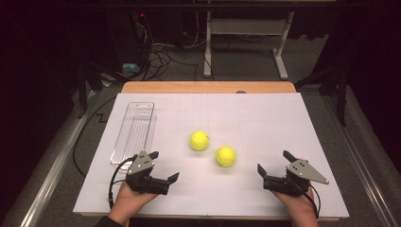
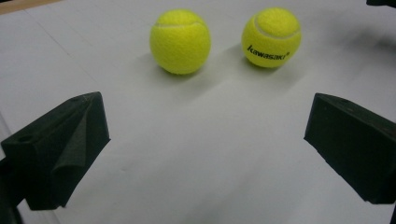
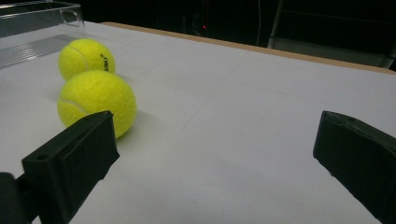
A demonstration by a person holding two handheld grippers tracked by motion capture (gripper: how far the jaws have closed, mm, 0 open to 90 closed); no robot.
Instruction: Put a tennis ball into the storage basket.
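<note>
A wooden counter (image 1: 142, 87) carries a big white flat sheet (image 1: 265, 118) that covers nearly all of its top. A strip of bare wood shows along the far edge. Two round, fuzzy yellow tennis balls lie on the sheet near the middle. The far ball (image 1: 199, 140) is a little to the left, and the near ball (image 1: 225, 156) is just beside it, not touching. A long clear plastic tray (image 1: 134, 131) lies on the left side.

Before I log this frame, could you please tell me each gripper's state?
Left gripper: open, holding nothing.
Right gripper: open, holding nothing.
</note>
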